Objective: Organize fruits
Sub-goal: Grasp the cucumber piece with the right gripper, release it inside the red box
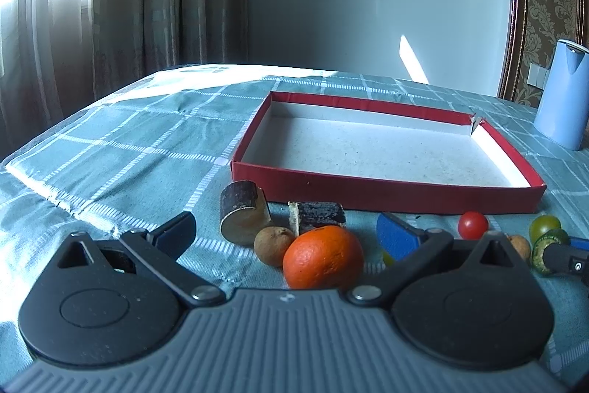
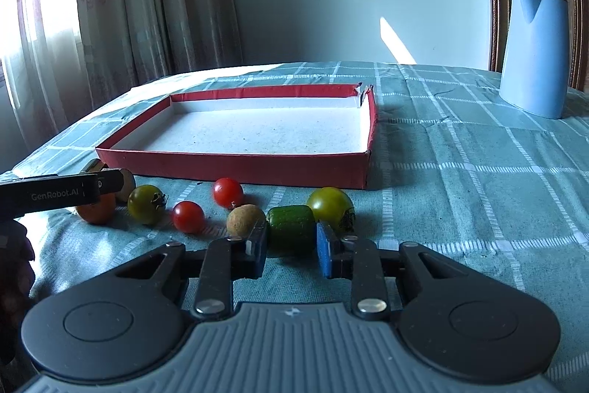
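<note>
**A:** Start at the right gripper (image 2: 291,245). What are its fingers doing?

**B:** They stand moderately apart, one on each side of the green cucumber piece (image 2: 291,227), which lies on its side between the tips. Whether the pads touch it I cannot tell; they look just beside it, so I judge this a grasp being lined up, not made.

**A:** And around those fingers?

**B:** Touching the left finger's outer side is a tan longan (image 2: 246,220). Just past the right fingertip sits a green tomato (image 2: 330,205). Farther to the left are two red cherry tomatoes (image 2: 189,216), another green tomato (image 2: 146,203), and the orange half hidden under the other tool.

**A:** The left gripper (image 1: 287,234)?

**B:** Spread wide, holding nothing. The mandarin orange (image 1: 323,256) sits between its fingers, close to the palm, touching neither. A brown longan (image 1: 274,245) rests against it, and beyond that lie two cut sugarcane pieces (image 1: 241,210), as they look to me.

**A:** Why that wide opening?

**B:** Probably because the orange is the broadest fruit here.

**A:** Where does it all go?

**B:** Presumably the red cardboard tray (image 2: 235,166), straight ahead of both sets of fingers, nothing in it. The fruit lies in a row along its near wall on the checked tablecloth (image 2: 478,172). A blue jug (image 2: 533,50) stands well off to the right.
</note>
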{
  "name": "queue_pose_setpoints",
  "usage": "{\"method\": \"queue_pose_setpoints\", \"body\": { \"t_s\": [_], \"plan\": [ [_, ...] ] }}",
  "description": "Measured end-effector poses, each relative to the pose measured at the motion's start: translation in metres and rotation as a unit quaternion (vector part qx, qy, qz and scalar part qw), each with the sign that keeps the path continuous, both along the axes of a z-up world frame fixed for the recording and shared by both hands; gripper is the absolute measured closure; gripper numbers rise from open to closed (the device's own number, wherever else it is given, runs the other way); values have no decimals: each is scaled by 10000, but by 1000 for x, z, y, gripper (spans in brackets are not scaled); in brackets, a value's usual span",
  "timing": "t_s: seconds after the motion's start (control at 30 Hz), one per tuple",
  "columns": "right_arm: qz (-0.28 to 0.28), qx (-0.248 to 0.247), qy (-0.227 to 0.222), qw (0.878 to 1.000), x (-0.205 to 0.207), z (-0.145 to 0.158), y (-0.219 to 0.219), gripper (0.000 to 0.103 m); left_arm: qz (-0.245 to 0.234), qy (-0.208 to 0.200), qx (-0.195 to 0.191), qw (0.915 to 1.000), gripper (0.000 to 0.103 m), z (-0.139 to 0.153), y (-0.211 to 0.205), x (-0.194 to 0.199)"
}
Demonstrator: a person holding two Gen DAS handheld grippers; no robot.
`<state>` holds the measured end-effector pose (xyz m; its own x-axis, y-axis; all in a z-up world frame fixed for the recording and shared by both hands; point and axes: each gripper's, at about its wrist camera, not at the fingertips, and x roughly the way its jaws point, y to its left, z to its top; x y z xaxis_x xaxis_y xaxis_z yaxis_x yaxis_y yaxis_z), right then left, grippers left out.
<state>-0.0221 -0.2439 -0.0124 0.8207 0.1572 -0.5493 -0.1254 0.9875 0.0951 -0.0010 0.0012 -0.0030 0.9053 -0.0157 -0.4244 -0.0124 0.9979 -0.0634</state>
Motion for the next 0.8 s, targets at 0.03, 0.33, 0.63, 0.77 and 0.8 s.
{"method": "queue_pose_setpoints", "body": {
  "t_s": [0.03,0.33,0.63,0.77,0.8],
  "plan": [
    [16,56,-79,10000,-3,5,-1,76,-1,-3,-10,10000,0,0,0,0],
    [-71,-20,-643,9979,55,47,-9,76,-3,95,-160,9998,0,0,2,2],
    [-237,-139,-18,9996,126,10,-15,76,-65,103,-79,9999,0,-1,1,5],
    [-248,-96,184,9995,133,0,-19,76,-99,183,-133,9997,0,-1,2,6],
    [-268,-135,186,9994,132,0,-19,76,-110,196,-132,9997,0,0,1,7]
  ]
}}
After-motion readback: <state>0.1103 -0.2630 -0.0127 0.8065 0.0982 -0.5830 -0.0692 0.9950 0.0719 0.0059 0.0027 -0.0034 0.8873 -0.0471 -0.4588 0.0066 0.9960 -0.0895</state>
